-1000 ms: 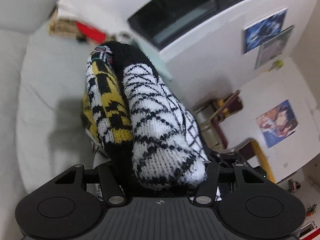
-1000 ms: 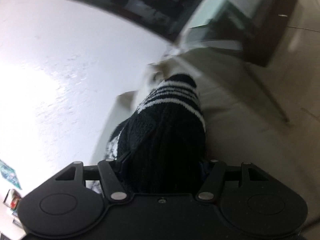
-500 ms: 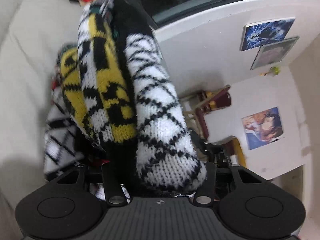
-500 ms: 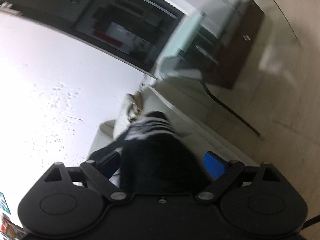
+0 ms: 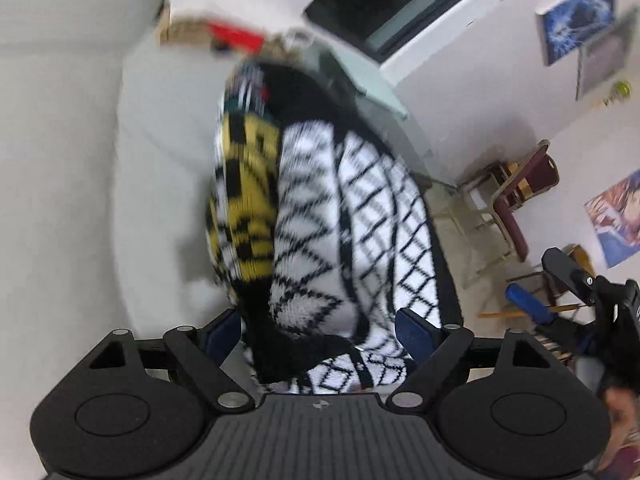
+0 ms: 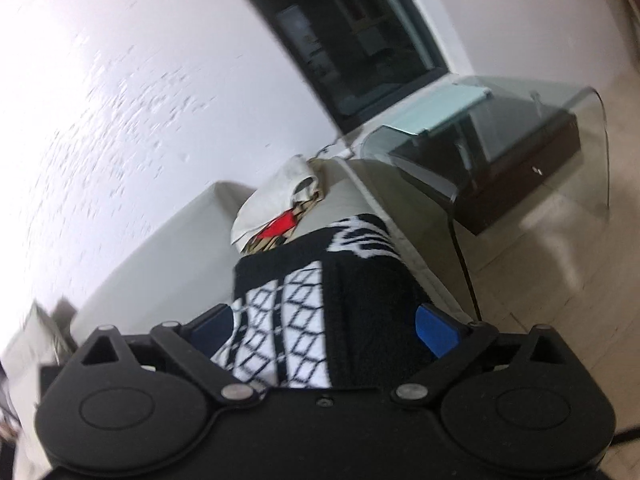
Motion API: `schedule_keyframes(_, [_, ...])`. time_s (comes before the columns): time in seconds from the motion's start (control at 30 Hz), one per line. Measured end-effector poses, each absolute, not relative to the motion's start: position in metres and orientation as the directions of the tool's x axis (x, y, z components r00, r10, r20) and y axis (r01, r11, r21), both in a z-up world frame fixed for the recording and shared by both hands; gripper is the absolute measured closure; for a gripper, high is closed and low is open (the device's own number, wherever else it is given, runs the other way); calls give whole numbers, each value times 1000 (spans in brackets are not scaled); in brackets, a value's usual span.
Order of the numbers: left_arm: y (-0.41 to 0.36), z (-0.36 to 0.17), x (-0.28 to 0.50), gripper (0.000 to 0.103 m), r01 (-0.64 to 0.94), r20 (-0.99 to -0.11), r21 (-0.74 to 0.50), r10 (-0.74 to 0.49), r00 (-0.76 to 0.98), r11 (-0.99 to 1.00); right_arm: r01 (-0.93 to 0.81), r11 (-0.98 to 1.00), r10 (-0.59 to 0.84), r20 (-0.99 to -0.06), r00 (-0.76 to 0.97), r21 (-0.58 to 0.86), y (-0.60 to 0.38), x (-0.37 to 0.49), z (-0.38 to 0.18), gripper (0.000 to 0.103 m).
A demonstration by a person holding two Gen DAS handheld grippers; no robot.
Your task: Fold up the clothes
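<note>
A knitted sweater (image 5: 344, 216), white with black diamond lines, a yellow-and-black patch and black trim, lies bunched on a pale sofa cushion (image 5: 80, 184). My left gripper (image 5: 320, 330) stands open with the sweater's folds between its blue pads (image 5: 414, 332). My right gripper (image 6: 324, 326) is open too, with the sweater's black and checked cloth (image 6: 312, 296) lying between its blue pads (image 6: 436, 330). The right gripper also shows at the right edge of the left wrist view (image 5: 560, 292).
A pile of pale and red cloth (image 6: 276, 208) sits at the far end of the sofa. A glass table (image 6: 500, 128) with a dark box stands beside the sofa. Chairs (image 5: 516, 200) and wall posters (image 5: 576, 20) are to the right.
Both grippers have opened: the left jaws were shut on the sweater and now stand apart. The right jaws widened further. The sweater dropped down onto the sofa.
</note>
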State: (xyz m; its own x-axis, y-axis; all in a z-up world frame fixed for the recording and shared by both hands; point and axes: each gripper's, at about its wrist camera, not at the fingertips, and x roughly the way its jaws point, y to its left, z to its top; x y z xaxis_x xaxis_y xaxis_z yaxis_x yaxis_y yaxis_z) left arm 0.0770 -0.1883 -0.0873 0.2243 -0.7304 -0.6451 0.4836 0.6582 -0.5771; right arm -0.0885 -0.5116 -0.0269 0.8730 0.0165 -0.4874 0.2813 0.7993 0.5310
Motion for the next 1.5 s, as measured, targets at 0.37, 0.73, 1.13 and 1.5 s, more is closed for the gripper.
schedule_keyframes(0.37, [-268,-45,72,89,698,-631,-347,-706,321,627,298,893,-38,-604,796,336,-488,-44,9,91])
schedule_keyframes(0.73, [-301,-115,120,94,602,-797,-169,-468,383,780,399,916,-190,-839,510,35,-485,105,-78,92])
schedule_keyframes(1.13, [-262,-37,96,59,637,-666,-211,-586,461,741,400,891,-118,-742,660,214,-507,49,-15,91])
schedule_keyframes(1.5, [-338,-56,183,86,557,-693,-142,-484,534,818,401,900,-146,-746,650,173,-510,92,-42,90])
